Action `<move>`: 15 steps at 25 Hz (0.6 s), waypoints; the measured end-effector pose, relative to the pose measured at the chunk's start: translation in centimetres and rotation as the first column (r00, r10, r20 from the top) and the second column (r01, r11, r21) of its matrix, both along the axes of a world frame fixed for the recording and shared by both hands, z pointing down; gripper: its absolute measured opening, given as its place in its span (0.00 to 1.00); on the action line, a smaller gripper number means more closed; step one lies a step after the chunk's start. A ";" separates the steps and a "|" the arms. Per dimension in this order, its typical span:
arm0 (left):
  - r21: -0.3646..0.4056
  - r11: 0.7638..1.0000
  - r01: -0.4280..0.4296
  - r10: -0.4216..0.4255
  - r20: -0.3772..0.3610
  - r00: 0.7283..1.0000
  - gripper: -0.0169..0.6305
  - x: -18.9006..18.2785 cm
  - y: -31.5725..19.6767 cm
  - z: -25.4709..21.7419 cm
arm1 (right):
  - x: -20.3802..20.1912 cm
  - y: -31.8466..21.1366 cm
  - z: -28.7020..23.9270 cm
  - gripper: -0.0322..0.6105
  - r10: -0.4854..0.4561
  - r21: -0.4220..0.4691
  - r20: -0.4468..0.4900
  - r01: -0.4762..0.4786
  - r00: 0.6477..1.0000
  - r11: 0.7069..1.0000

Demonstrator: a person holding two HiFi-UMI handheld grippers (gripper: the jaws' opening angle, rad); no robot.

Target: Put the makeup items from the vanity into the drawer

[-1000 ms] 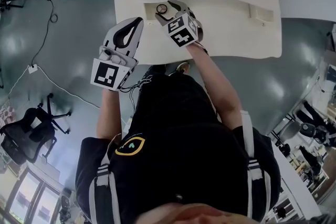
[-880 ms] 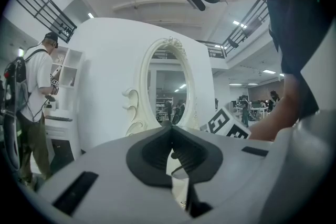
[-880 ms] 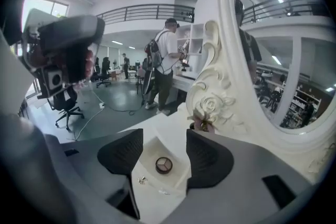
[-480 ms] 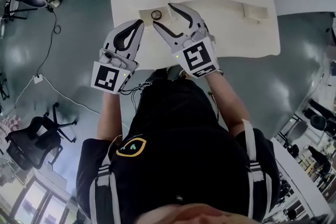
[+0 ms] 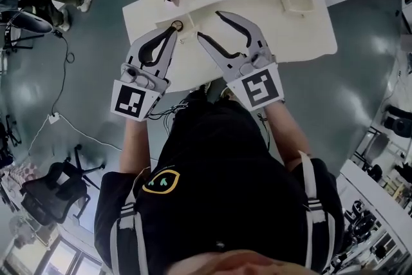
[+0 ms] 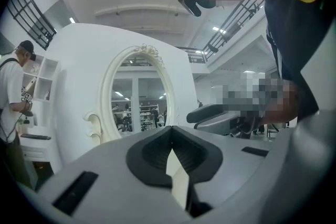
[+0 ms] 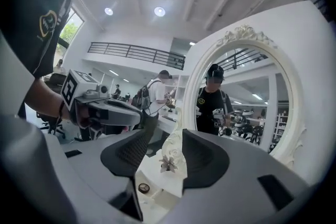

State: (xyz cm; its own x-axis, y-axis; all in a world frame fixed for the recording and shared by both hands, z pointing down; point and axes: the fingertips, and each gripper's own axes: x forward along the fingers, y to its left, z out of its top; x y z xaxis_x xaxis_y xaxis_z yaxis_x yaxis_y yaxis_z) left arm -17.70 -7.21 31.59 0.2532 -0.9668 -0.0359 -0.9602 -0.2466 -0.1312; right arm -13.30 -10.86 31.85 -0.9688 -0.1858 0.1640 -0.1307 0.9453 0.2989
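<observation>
- Reach phase, seemingly, for the small round compact (image 5: pixel 175 26) on the vanity desk (image 5: pixel 302 35), just beyond the left gripper (image 5: pixel 170 33), fingers shut, empty.
- Right gripper (image 5: pixel 209 23): fingers narrowing, nothing between.
- Next: lower, straddle compact, pinch gently.

No legible text, numbers or brand names anywhere. Only machine codes: a black-and-white square pattern on the left marker cube (image 5: pixel 131 102) and another on the right marker cube (image 5: pixel 260 88). Below both cubes, a yellow emblem (image 5: pixel 159 181) on the black shirt (image 5: pixel 225 203), no letters readable.
</observation>
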 end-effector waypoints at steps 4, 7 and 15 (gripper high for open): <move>0.009 0.998 -0.058 0.057 0.032 0.998 0.05 1.9 -1.0 0.1 | 2.6 -1.5 -0.4 0.19 0.076 0.010 0.049 -0.077 0.996 0.997; 0.010 0.993 -0.114 0.114 0.031 0.993 0.05 3.7 -2.2 0.3 | 4.8 -3.0 0.0 0.09 0.141 -0.003 0.084 -0.141 0.986 0.990; -0.018 0.943 -0.333 0.333 0.029 0.942 0.05 11.9 -7.2 1.7 | 14.1 -6.4 1.6 0.08 0.342 -0.086 0.131 -0.333 0.930 0.939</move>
